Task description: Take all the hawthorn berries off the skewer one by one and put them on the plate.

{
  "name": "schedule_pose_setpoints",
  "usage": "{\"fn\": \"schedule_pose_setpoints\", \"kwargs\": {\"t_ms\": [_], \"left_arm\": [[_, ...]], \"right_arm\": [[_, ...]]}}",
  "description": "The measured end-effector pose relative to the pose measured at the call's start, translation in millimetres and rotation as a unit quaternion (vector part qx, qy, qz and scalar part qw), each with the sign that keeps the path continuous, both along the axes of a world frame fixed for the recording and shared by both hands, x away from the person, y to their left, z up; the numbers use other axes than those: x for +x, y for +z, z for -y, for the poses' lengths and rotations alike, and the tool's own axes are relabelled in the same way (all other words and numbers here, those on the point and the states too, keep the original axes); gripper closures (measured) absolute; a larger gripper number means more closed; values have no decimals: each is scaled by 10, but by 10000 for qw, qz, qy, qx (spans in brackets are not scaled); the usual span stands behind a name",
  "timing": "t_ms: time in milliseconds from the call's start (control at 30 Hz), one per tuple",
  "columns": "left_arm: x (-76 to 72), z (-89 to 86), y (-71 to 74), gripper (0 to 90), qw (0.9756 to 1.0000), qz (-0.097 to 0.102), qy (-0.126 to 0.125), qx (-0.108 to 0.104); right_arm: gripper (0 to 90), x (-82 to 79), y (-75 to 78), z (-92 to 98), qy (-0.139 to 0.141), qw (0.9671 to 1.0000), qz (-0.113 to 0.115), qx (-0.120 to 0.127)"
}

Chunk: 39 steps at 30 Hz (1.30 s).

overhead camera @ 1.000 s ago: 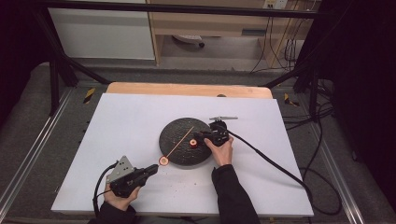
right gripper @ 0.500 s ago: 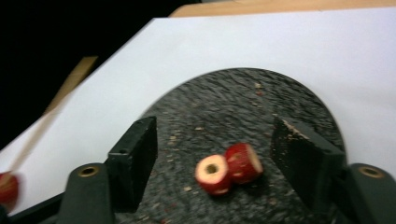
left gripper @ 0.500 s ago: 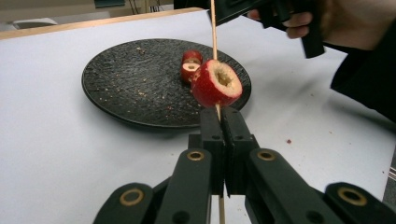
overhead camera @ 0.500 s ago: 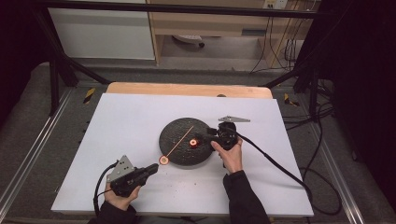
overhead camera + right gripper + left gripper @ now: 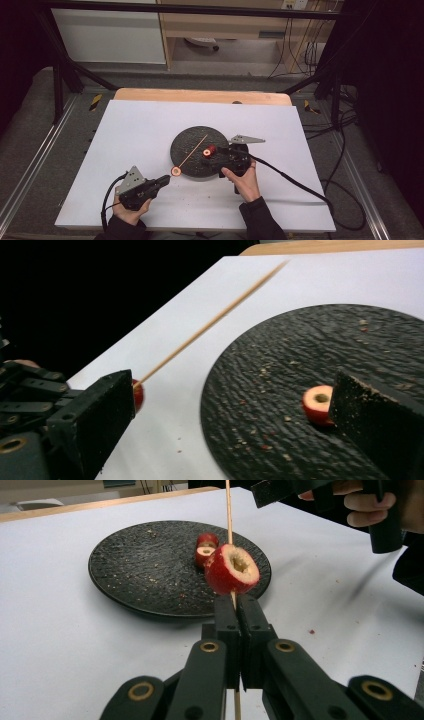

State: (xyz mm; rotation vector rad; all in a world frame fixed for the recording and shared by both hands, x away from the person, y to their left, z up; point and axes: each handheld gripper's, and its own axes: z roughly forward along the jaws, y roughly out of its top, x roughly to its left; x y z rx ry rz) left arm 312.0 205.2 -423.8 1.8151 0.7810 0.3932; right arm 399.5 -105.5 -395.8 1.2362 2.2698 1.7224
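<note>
Opening wide, the right gripper [image 5: 220,151] has just spread its jaws and drawn back over the round, rough-textured black plate [image 5: 187,137], nothing between them; a cored red fruit ring [image 5: 318,405] lies on the plate beside one jaw, apparently just released. The left gripper [image 5: 235,611] keeps its jaws clamped on a thin wooden skewer [image 5: 228,510], which carries another glossy red fruit ring [image 5: 231,570] above the smooth white bench [image 5: 135,130]. Threading the plated ring likely comes next.
</note>
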Motion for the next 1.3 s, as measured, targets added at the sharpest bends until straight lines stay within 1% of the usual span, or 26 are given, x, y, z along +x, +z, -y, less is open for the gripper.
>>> {"fn": "schedule_pose_setpoints", "kwargs": {"t_ms": [100,233,300,400,500,567,633,767,967,1133,1233,1300], "left_arm": [[1,2,2,884,10000,6,8,12],[6,16,-4,885,10000,10,13,43],[8,26,-10,885,10000,8,19,59],[8,40,-12,884,10000,28,20,78],[9,55,-13,884,10000,25,26,69],[9,67,-18,884,10000,18,25,63],[8,79,-22,884,10000,19,24,86],[5,98,-26,885,9999,27,9,100],[3,121,-33,884,10000,24,-17,89],[-1,137,-34,884,9999,36,-40,92],[-1,142,-37,884,10000,27,-43,83],[-3,145,-36,884,9999,30,-50,92]], "right_arm": [[44,-48,13,-102,37,10000,46,-10],[43,-85,-18,-242,106,9999,8,-28],[48,-102,-36,-301,157,9998,-60,42],[68,-122,-65,-388,234,9997,-111,17],[103,-134,-107,-467,355,9991,-214,20],[134,-139,-129,-507,413,9988,-259,27],[197,-139,-153,-546,453,9986,-287,35],[284,-113,-194,-569,512,9975,-459,190],[398,-100,-231,-595,686,9946,-660,402],[488,-97,-260,-603,823,9928,-769,400],[558,-96,-268,-608,920,9909,-869,469],[599,-96,-268,-606,973,9900,-910,469]]}}
